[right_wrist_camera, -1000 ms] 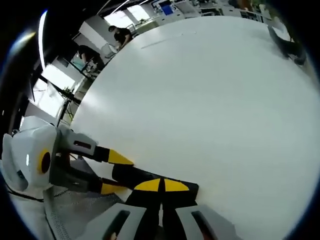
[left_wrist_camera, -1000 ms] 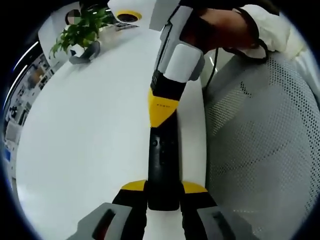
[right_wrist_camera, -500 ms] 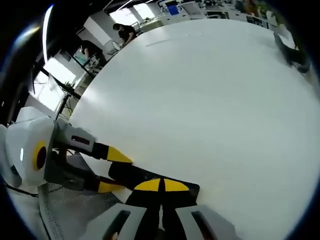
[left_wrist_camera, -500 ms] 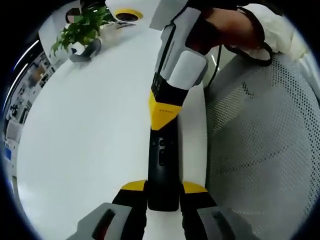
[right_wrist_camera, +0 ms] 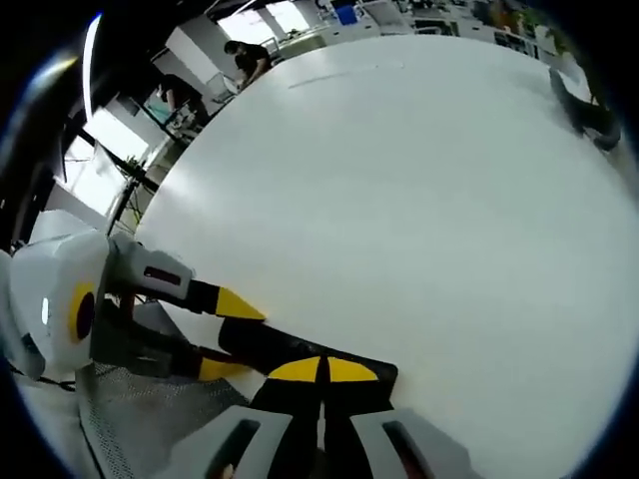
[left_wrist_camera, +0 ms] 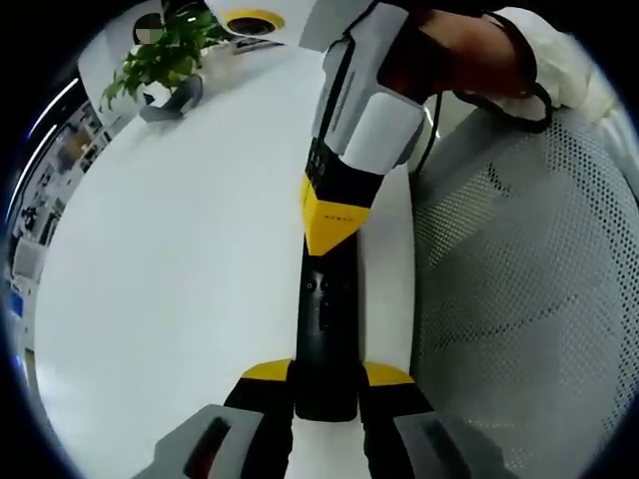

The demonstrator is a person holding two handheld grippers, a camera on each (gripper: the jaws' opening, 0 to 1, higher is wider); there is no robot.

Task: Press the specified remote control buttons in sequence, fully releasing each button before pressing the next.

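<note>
A long black remote control (left_wrist_camera: 324, 334) lies lengthwise over the white table (left_wrist_camera: 170, 269), near its edge. My left gripper (left_wrist_camera: 326, 376) is shut on its near end, one yellow-tipped jaw on each side. My right gripper (left_wrist_camera: 333, 228) reaches in from the top, held by a hand (left_wrist_camera: 449, 50), its yellow jaws shut together and its tip at the remote's far end, just beyond two small buttons (left_wrist_camera: 319, 299). In the right gripper view, my right gripper (right_wrist_camera: 321, 370) is shut over the remote (right_wrist_camera: 270, 344), and my left gripper (right_wrist_camera: 226, 336) grips it from the left.
A grey mesh chair (left_wrist_camera: 529, 289) stands right against the table's edge. At the table's far end are a potted plant (left_wrist_camera: 165, 55), a grey object (left_wrist_camera: 170, 105) and a yellow-and-white item (left_wrist_camera: 250, 20). A dark object (right_wrist_camera: 584, 105) lies far off. People stand in the background (right_wrist_camera: 245, 65).
The right gripper's body has swung slightly to the right, with its tip still at the remote's far end. The left gripper's hold on the remote is unchanged.
</note>
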